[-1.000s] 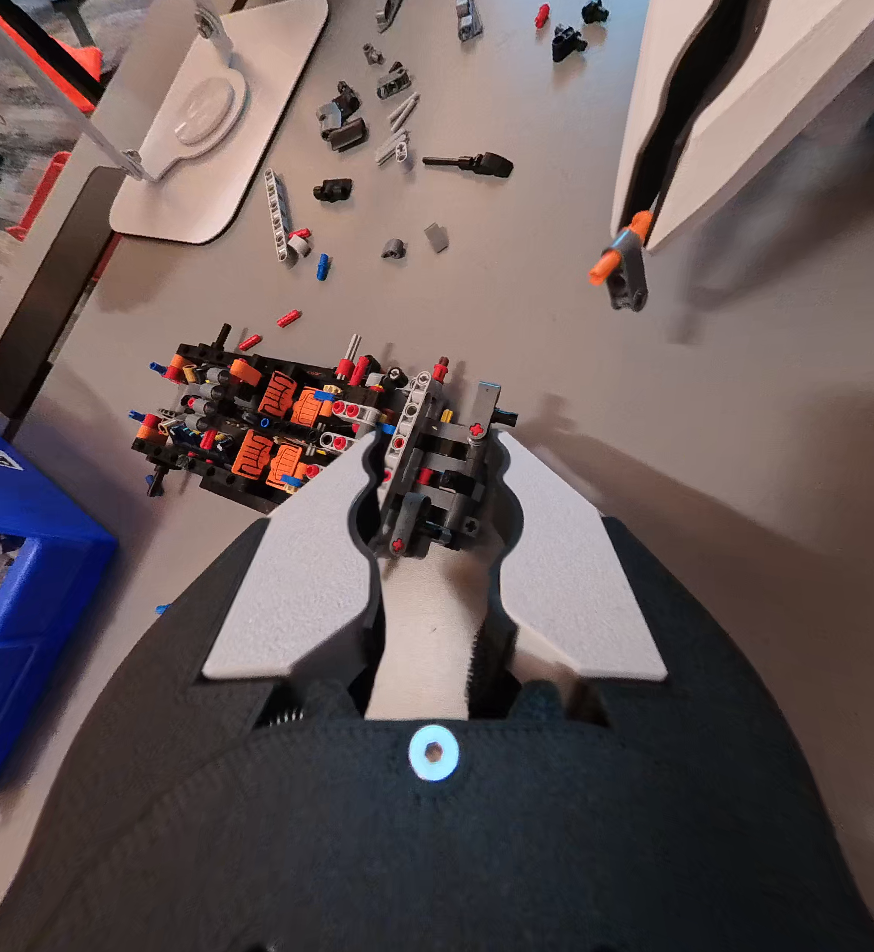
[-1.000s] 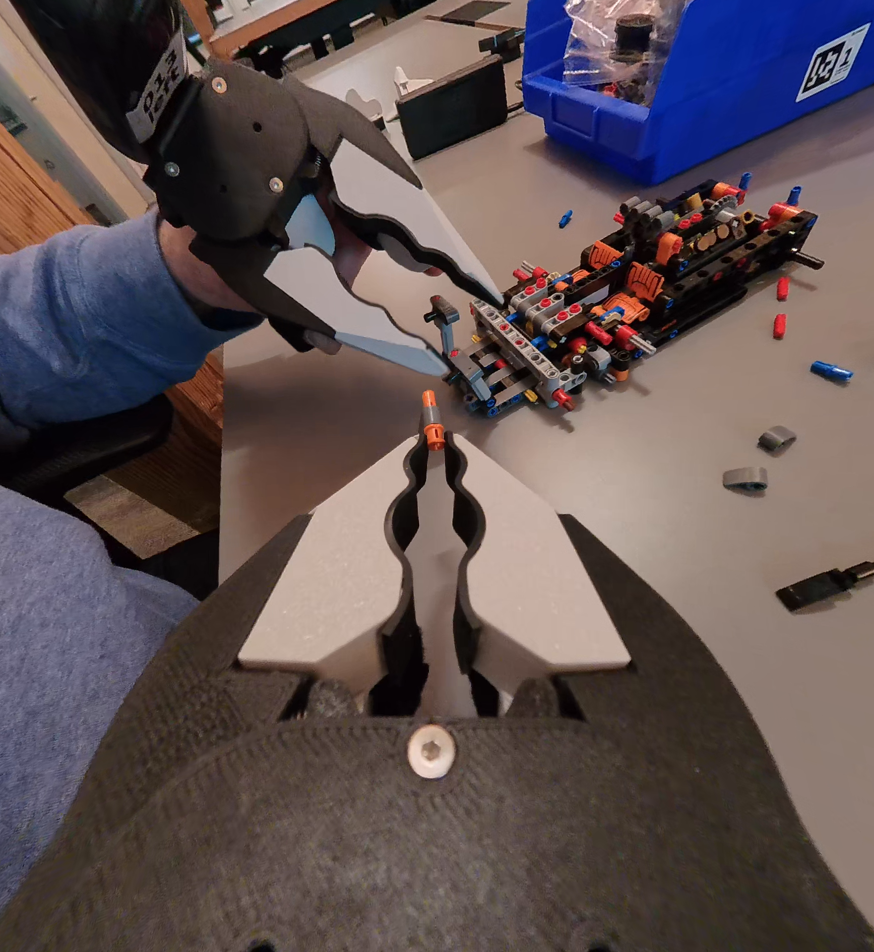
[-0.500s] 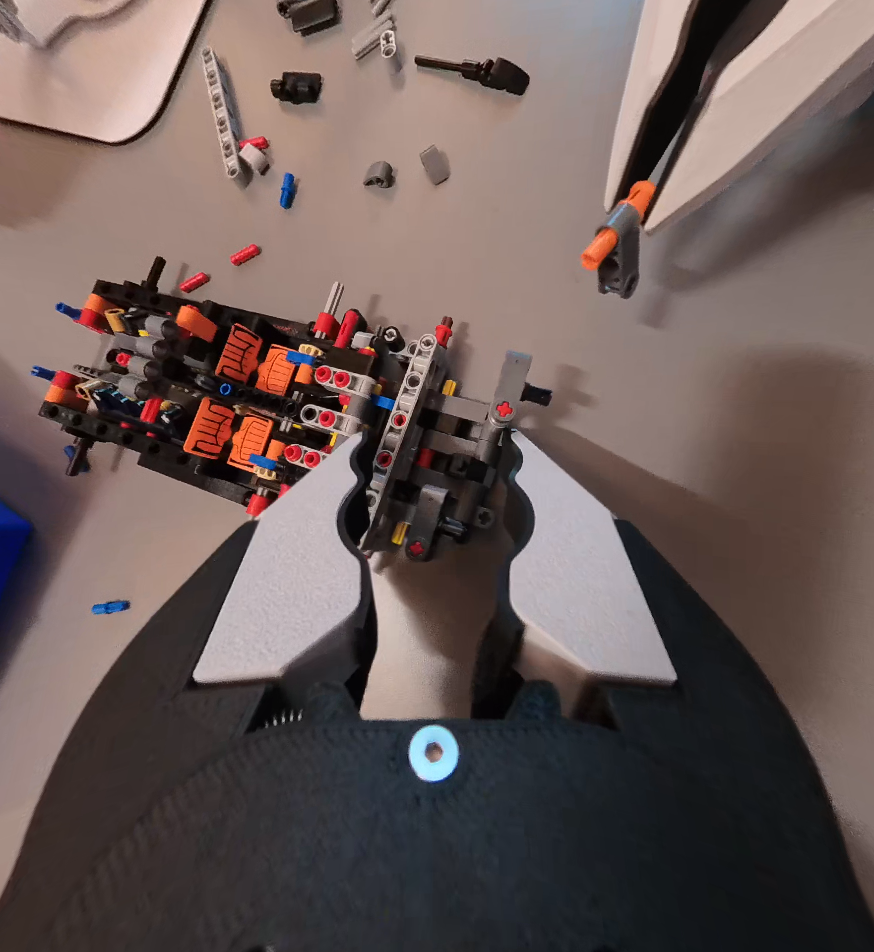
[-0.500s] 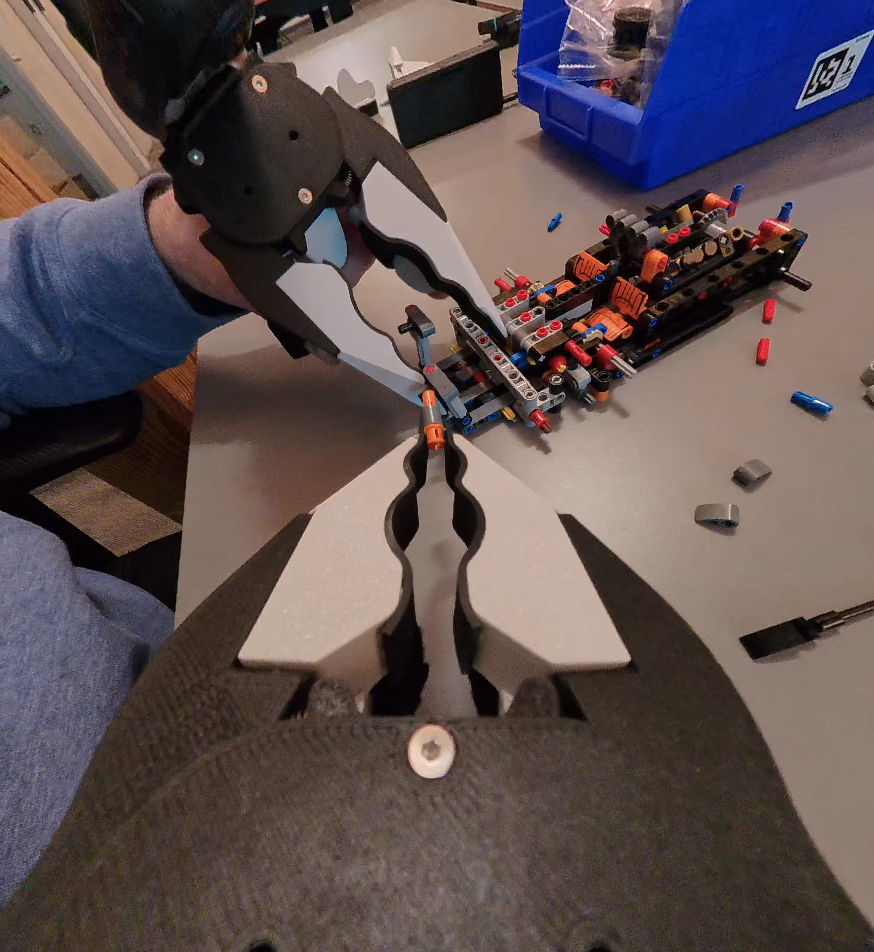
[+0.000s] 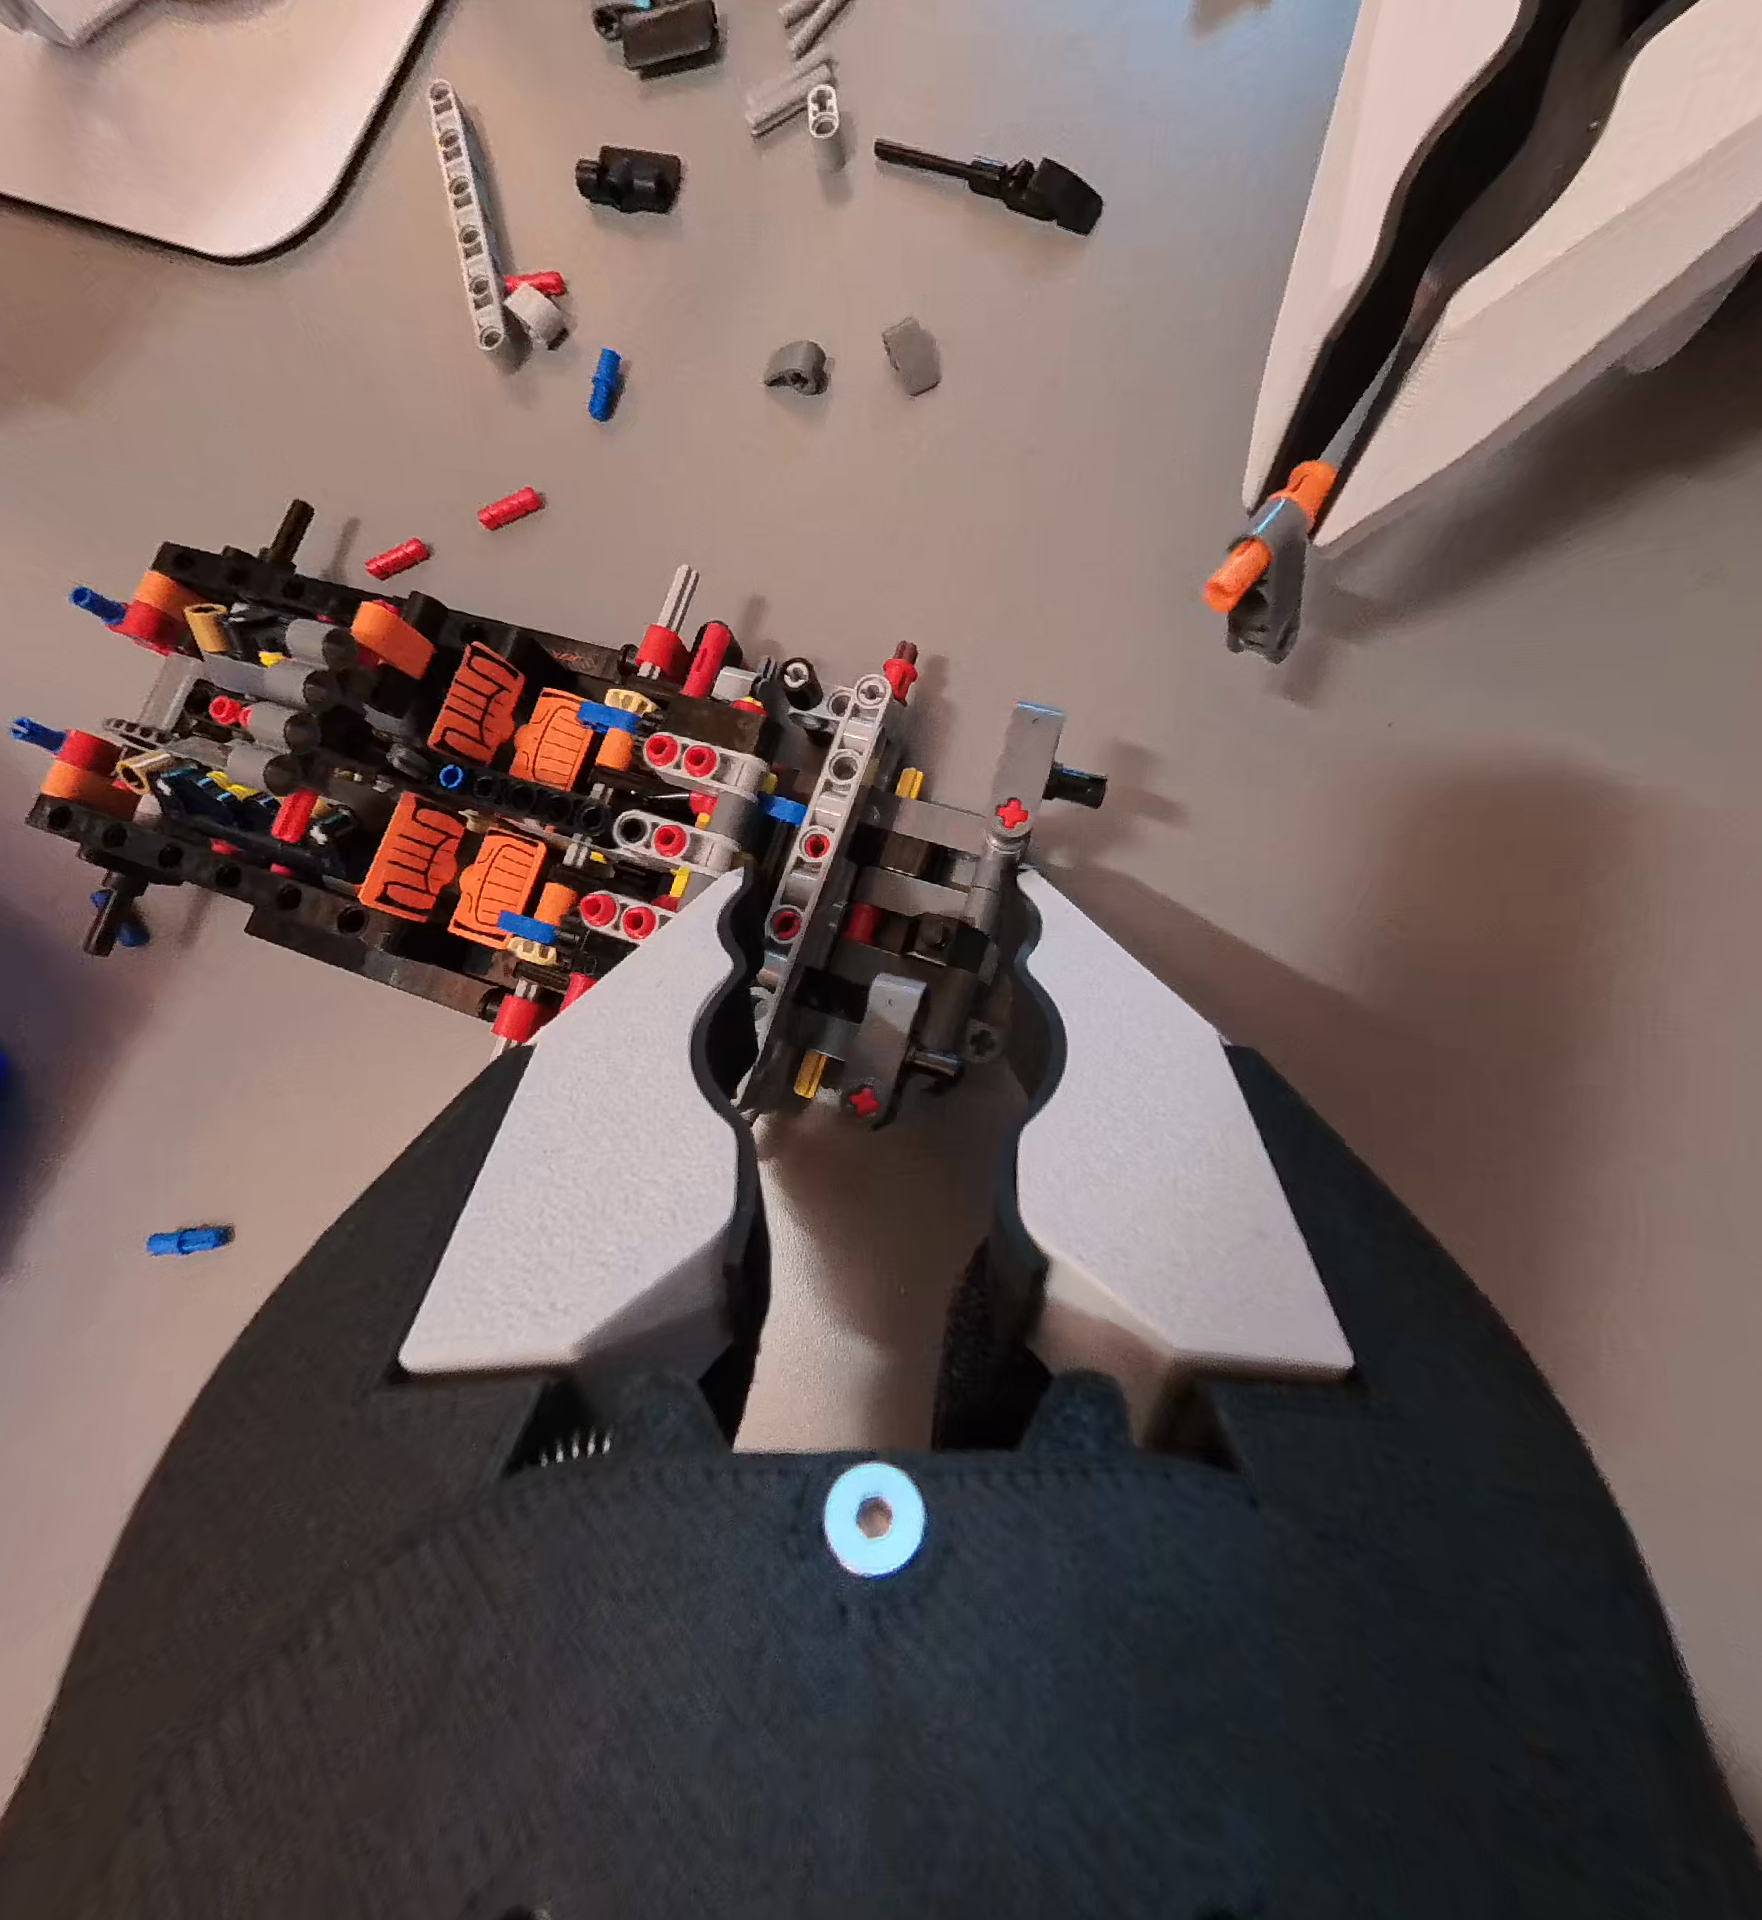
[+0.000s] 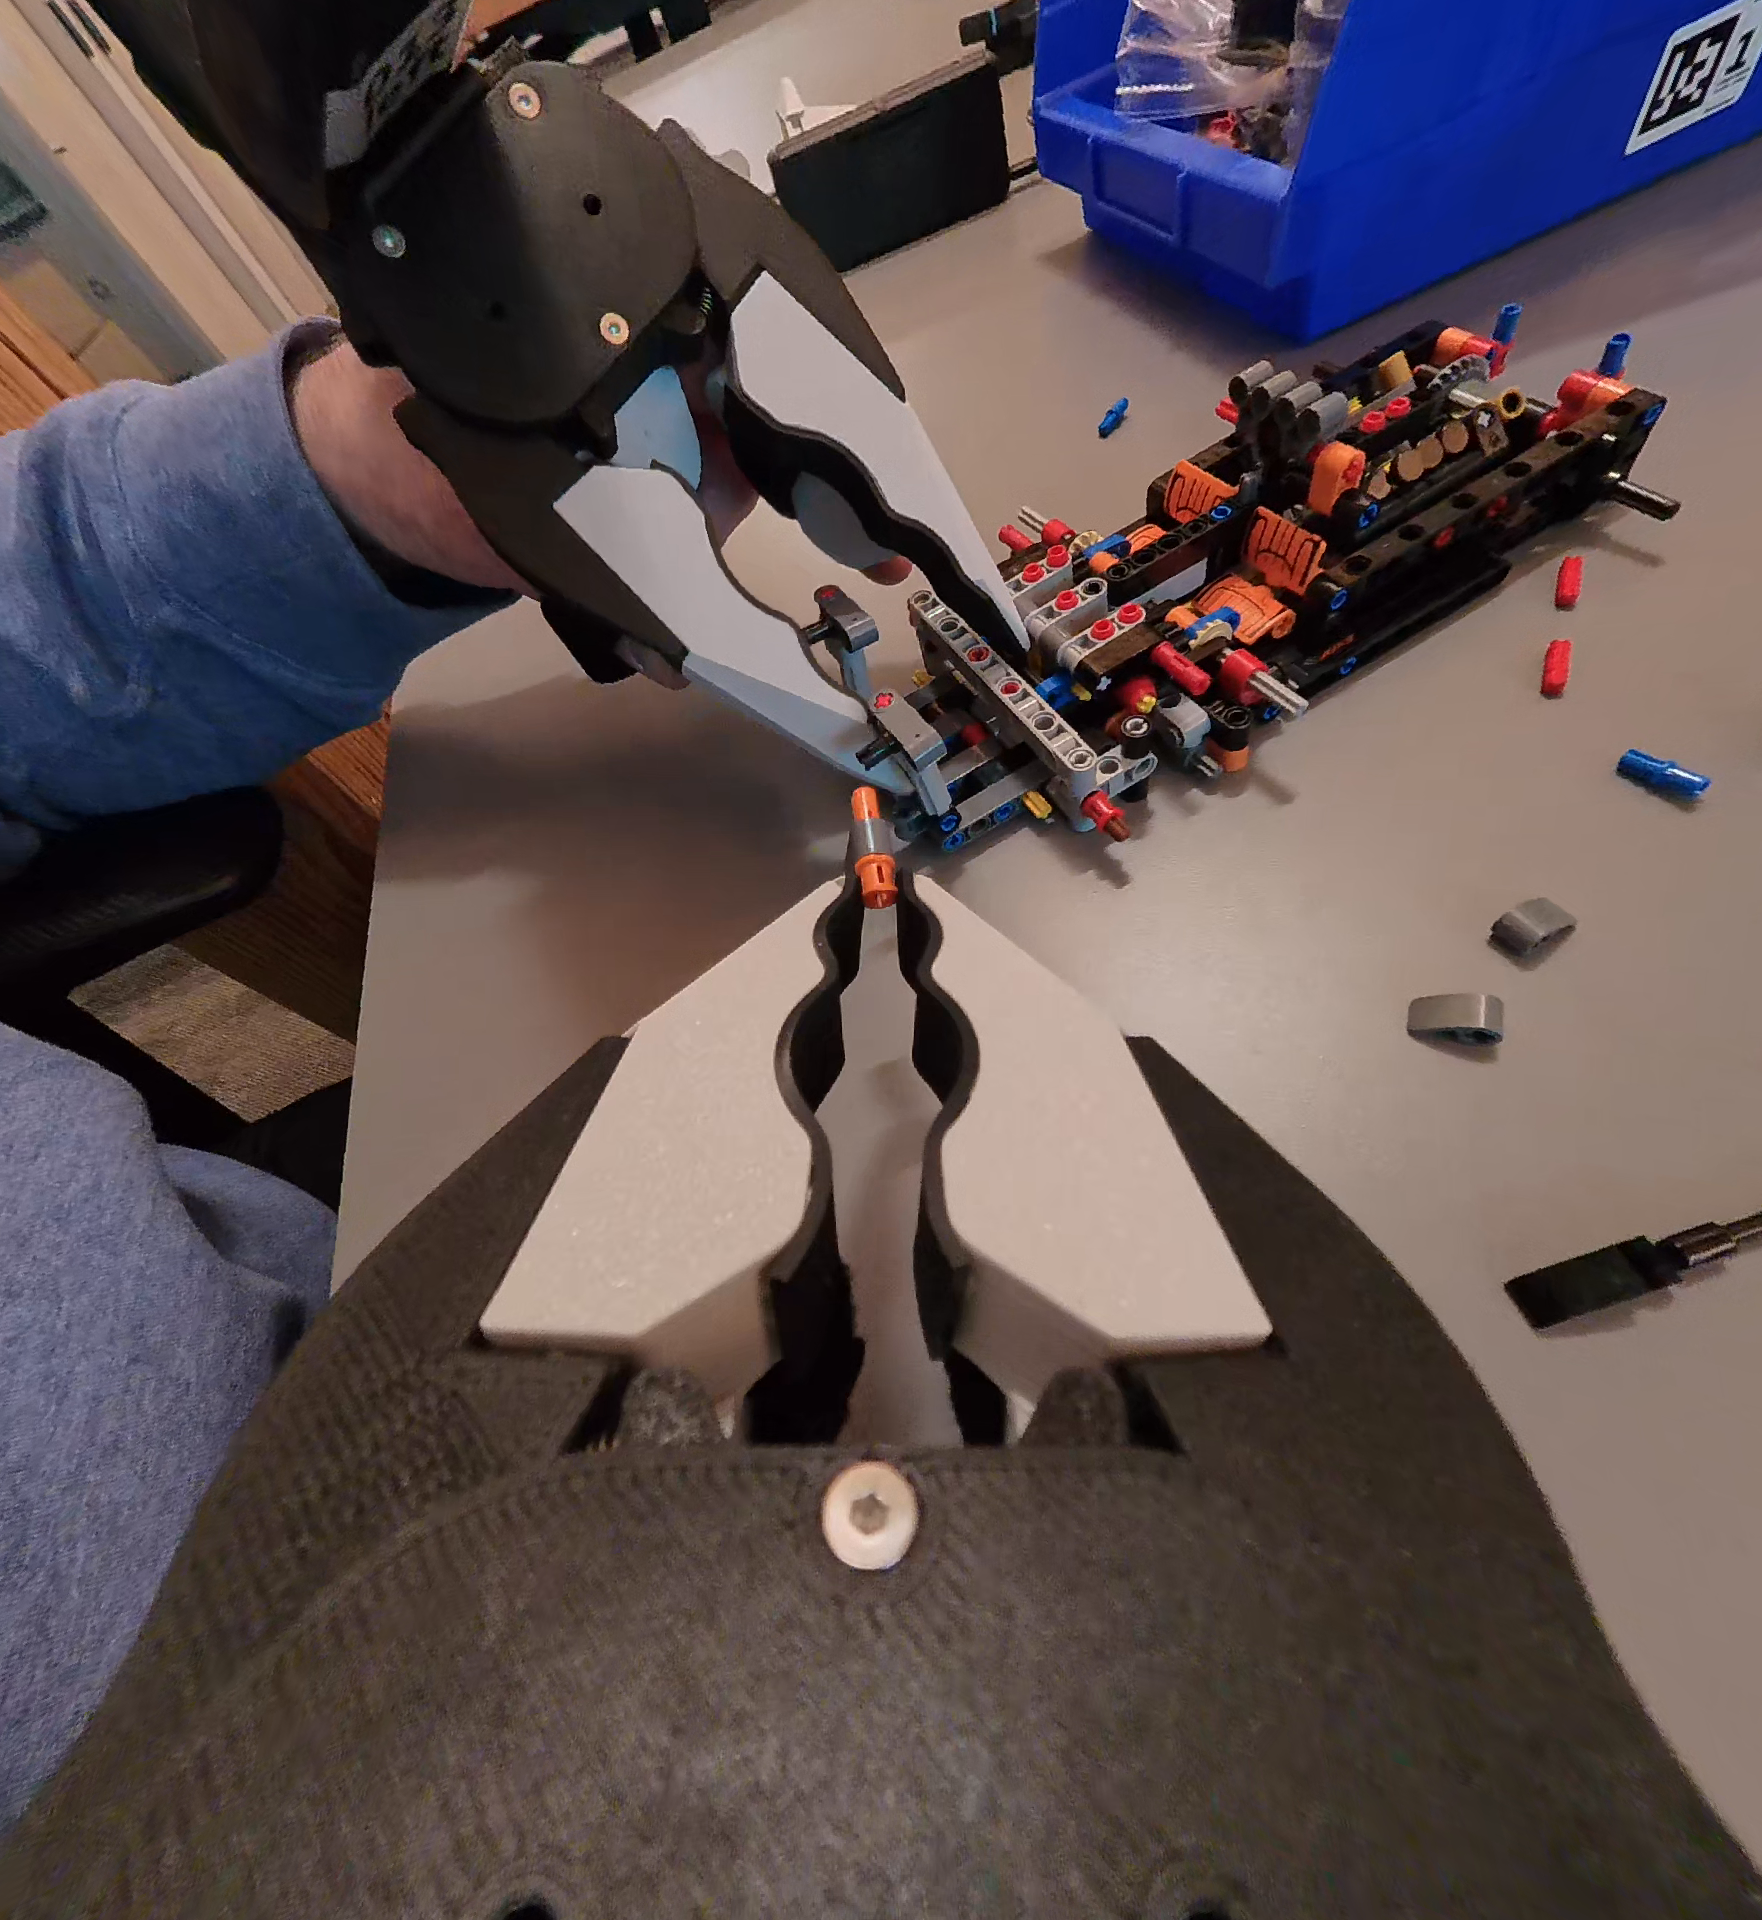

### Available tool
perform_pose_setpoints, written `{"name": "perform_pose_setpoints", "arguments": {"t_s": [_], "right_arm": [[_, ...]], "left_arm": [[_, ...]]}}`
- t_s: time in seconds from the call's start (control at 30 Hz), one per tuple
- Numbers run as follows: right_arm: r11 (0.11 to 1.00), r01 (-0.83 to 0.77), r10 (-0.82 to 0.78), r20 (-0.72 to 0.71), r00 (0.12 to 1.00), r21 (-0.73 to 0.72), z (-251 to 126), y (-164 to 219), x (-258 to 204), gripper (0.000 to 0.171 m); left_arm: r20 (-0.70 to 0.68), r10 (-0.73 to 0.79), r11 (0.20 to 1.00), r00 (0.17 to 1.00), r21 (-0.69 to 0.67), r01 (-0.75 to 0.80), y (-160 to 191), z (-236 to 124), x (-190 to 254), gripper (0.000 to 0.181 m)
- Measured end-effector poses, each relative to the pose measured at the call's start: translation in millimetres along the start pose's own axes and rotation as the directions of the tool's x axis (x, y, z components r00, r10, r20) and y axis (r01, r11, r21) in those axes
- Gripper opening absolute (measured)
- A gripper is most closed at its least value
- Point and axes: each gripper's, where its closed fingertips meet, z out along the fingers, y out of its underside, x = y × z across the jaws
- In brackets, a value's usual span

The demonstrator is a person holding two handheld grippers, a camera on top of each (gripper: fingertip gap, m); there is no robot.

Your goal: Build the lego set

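A long black, orange and grey lego chassis (image 5: 441,810) lies on the grey table; it also shows in the right wrist view (image 6: 1272,582). My left gripper (image 5: 882,894) is shut on the grey near end of the chassis, one finger on each side. It shows in the right wrist view (image 6: 944,707) too. My right gripper (image 6: 872,883) is shut on a small orange and grey pin piece (image 6: 869,847), held just short of the chassis end. That piece shows in the left wrist view (image 5: 1261,577) at the tips of the right gripper, above the table to the right.
Loose parts lie on the table: a grey beam (image 5: 466,218), blue pins (image 5: 604,384), red pins (image 5: 508,509), small grey pieces (image 6: 1531,925) and a black axle piece (image 6: 1666,1257). A blue bin (image 6: 1428,156) stands at the back. A white pad (image 5: 181,114) lies far left. Some 8 cm of space lies between my two pairs of fingers. Left tips and right tips are each some 20 cm from the grey beam (image 5: 466,218).
My right gripper has moved with the pin piece closer to the chassis end. My left gripper keeps its hold on the chassis, which has shifted a little in view.
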Motion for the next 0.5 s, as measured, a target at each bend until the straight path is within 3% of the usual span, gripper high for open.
{"name": "perform_pose_setpoints", "arguments": {"t_s": [0.5], "right_arm": [[1.000,-0.001,0.001,0.006,1.000,0.000,-0.2,1.9,-1.5,0.004]], "left_arm": [[-0.043,-0.061,0.997,0.997,0.041,0.062,-6.3,-3.5,6.3,0.045]]}}
